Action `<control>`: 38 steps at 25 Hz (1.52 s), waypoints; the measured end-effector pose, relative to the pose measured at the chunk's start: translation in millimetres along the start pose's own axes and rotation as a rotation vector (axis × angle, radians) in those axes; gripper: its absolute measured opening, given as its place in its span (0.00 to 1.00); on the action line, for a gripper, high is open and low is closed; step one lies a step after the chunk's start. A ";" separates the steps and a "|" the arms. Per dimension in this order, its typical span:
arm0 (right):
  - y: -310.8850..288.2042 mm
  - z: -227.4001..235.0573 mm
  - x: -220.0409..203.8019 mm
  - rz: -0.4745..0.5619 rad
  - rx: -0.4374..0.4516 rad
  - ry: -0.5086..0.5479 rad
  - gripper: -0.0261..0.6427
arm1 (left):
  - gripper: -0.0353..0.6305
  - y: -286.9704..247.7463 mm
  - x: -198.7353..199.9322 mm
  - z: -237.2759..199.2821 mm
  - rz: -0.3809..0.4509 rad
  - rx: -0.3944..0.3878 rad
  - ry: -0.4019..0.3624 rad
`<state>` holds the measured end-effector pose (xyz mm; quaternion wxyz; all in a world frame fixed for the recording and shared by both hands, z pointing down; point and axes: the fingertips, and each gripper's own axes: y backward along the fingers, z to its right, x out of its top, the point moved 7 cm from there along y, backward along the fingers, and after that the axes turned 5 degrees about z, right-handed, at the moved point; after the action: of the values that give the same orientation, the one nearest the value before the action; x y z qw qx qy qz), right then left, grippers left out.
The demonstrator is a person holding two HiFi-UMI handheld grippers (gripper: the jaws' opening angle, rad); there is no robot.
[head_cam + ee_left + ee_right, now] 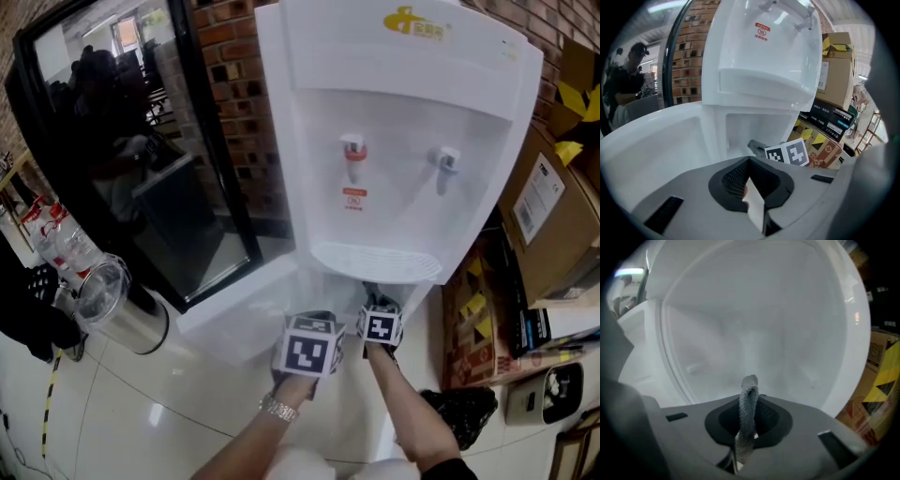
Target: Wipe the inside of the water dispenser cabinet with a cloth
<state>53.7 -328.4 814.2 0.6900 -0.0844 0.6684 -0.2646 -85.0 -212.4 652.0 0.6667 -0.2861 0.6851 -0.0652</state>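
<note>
We held the right claw [746, 430] pinched tight on a thin grey cloth [749, 397], and the cloth stuck up out of it like a little tail. This claw sat inside the open cabinet [759, 324] at the bottom of the white water dispenser [403, 141], so the cloth could reach the white walls in there. We could not tell if the cloth touched a wall. The cabinet door [234, 314] hung open to the left, and that let us get in. The left claw [752, 199] was pressed together with nothing in it that we could see. It hung just outside, near the right one, so it was not in the way. We think the wiping was under way.
</note>
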 end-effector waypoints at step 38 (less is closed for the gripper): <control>-10.5 38.3 -43.3 -0.083 -0.140 0.000 0.07 | 0.05 7.7 7.8 -4.2 0.050 -0.043 0.041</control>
<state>89.5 -325.7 860.6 0.6708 -0.1600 0.6812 -0.2456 -90.9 -210.9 641.9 0.6477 -0.2816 0.7069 -0.0395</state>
